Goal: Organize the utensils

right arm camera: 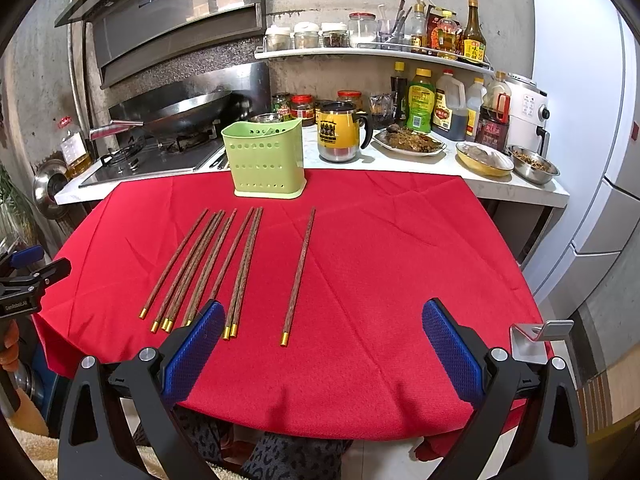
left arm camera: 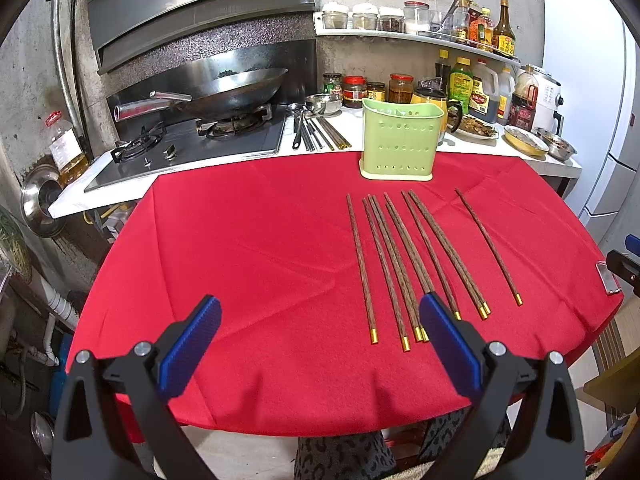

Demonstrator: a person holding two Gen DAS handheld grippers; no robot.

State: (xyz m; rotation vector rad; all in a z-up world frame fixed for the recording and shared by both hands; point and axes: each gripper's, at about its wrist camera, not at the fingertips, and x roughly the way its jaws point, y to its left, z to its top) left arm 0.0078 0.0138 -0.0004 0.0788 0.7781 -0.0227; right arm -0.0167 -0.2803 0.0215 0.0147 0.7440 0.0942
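A: Any writing you can read?

B: Little; the side of the left gripper point(right arm camera: 34, 280), seen from the right wrist view, carries small white lettering that starts "Gen", the rest too blurred; the bottles point(right arm camera: 448, 108) and the yellow mug point(right arm camera: 340, 130) on the counter have labels, too small to make out.

A: Where are the chopsticks?

B: Flat on the red tablecloth point(left arm camera: 240, 240), gold-capped ends toward the cameras, tips toward the green utensil holder point(left arm camera: 398, 142), which stands upright at the cloth's far edge; seven lie close together in a fan point(left arm camera: 404, 264); a single chopstick point(right arm camera: 299, 276) lies apart on their right.

A: And against the jaws?

B: The left gripper point(left arm camera: 320, 354) has its jaws spread wide and empty; the fan lies ahead of its right-hand finger, which overlaps some of the capped ends; the right gripper point(right arm camera: 324, 354) is likewise wide apart and holds nothing; the single chopstick's capped end lies in line with its gap, left of centre, the fan by its left-hand finger.
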